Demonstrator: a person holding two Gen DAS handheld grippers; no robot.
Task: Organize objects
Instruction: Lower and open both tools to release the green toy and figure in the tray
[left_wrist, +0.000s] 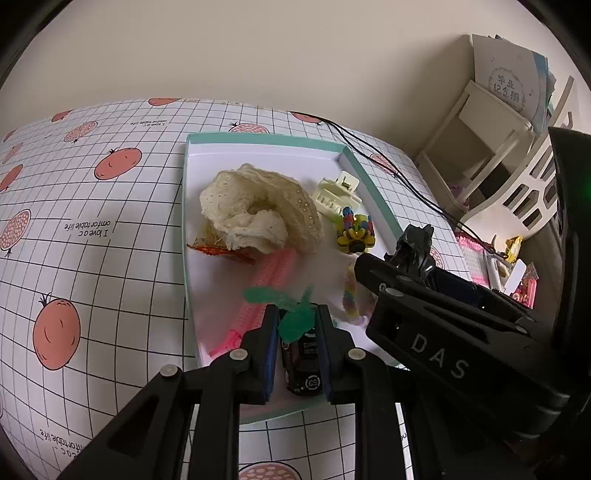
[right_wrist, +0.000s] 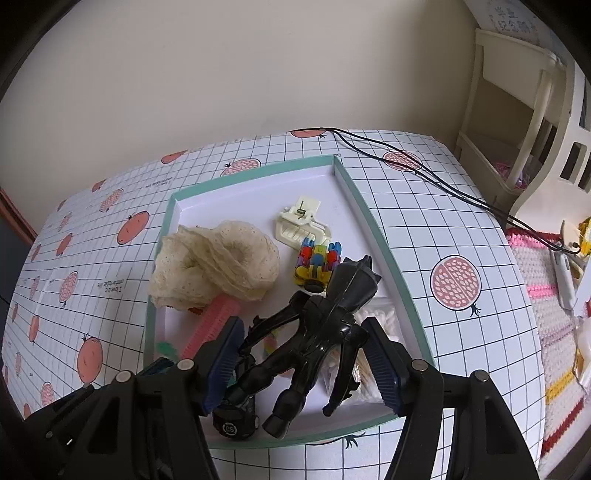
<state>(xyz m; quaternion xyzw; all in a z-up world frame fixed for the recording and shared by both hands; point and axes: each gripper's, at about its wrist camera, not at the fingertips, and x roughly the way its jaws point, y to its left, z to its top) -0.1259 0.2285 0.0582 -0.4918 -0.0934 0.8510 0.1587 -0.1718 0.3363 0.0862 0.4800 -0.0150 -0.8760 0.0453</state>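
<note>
A teal-rimmed white tray (left_wrist: 258, 138) (right_wrist: 369, 221) holds a cream lace scrunchie (left_wrist: 258, 210) (right_wrist: 221, 258), a cream hair claw (left_wrist: 338, 195) (right_wrist: 301, 225), a colourful block toy (left_wrist: 354, 230) (right_wrist: 317, 262), a pink comb (left_wrist: 266, 280) (right_wrist: 214, 325), a black toy car (left_wrist: 303, 365) (right_wrist: 232, 421) and cotton swabs (right_wrist: 380, 321). My left gripper (left_wrist: 297, 314) (right_wrist: 162, 363) hangs over the tray's near end, shut on a green plastic piece (left_wrist: 291, 321). My right gripper (right_wrist: 303, 325) (left_wrist: 384, 258) hovers over the tray's right side, its fingers wide apart and shut on a black action figure (right_wrist: 332, 314) (left_wrist: 413, 236).
The table carries a white grid cloth with fruit prints (left_wrist: 92, 221) (right_wrist: 454, 280). A black cable (left_wrist: 388, 166) (right_wrist: 424, 166) trails past the tray's far right corner. A cream shelf unit (left_wrist: 480, 147) (right_wrist: 517, 129) and a pink knit mat (right_wrist: 546, 295) with small items lie to the right.
</note>
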